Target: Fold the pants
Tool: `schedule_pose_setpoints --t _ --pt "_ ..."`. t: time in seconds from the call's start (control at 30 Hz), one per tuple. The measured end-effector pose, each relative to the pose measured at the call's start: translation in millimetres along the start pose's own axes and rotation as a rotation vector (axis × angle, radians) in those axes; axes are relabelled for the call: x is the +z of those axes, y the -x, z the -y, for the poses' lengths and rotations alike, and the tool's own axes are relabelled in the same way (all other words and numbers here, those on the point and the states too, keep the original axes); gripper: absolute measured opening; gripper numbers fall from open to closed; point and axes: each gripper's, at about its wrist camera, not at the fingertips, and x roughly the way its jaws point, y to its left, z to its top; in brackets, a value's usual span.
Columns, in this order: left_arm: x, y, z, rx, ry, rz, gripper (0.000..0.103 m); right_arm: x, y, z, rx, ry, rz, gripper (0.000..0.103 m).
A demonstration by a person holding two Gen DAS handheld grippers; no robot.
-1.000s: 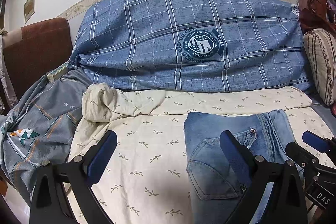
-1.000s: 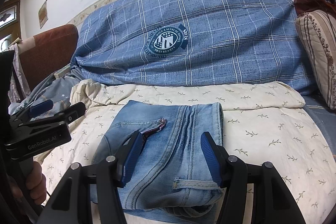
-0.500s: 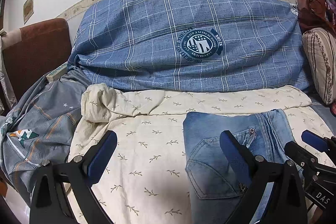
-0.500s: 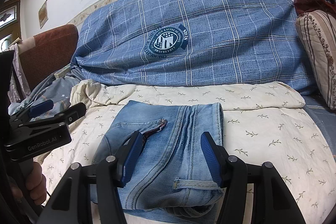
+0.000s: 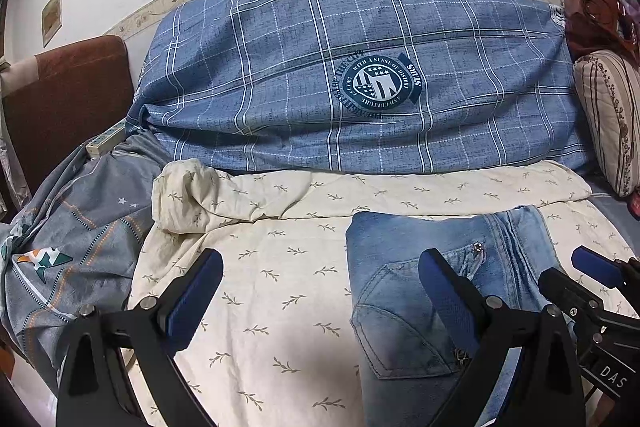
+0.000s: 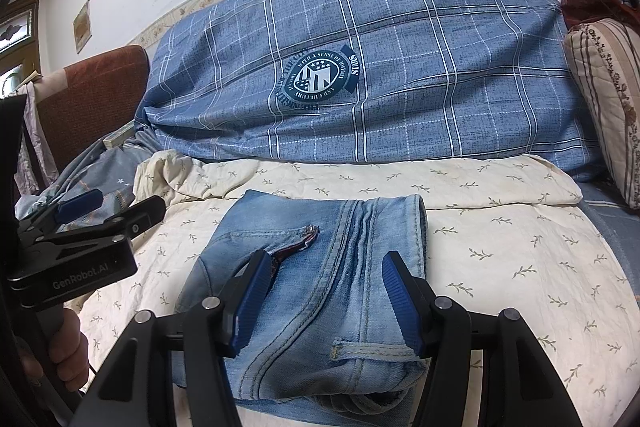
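Spanning the back of the bed, a big blue plaid duvet (image 5: 360,75) is bunched against the wall, round crest print facing out. Below it, a cream leaf-print sheet (image 5: 272,291) covers the mattress, its left corner rumpled up beside a grey patterned blanket (image 5: 72,227). A striped pillow (image 6: 608,99) stands at the right edge. No containers in sight.

Jeans (image 6: 320,279) lie folded into a compact block on the cream sheet, roughly centre, waistband end toward the cameras, belt loop and a back pocket showing.

Left gripper (image 5: 320,291) points down at a slant over bare sheet just left of the jeans, jaws wide apart, nothing between them; its right finger overlaps the jeans' pocket in the left wrist view. A hand (image 6: 68,347) grips its handle at the lower left of the right wrist view.

Right gripper (image 6: 320,291) tilts down over the near half of the jeans, jaws apart, straddling the seam area. Denim lies under the gap; pads not pinching it.
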Motion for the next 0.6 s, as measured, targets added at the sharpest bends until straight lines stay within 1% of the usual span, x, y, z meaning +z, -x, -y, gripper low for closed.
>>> schedule_pose_setpoints --t 0.6 --pt "-0.6 -1.2 -0.5 -0.006 -0.002 -0.006 0.098 -0.6 -1.7 -0.5 0.002 0.002 -0.004 0.061"
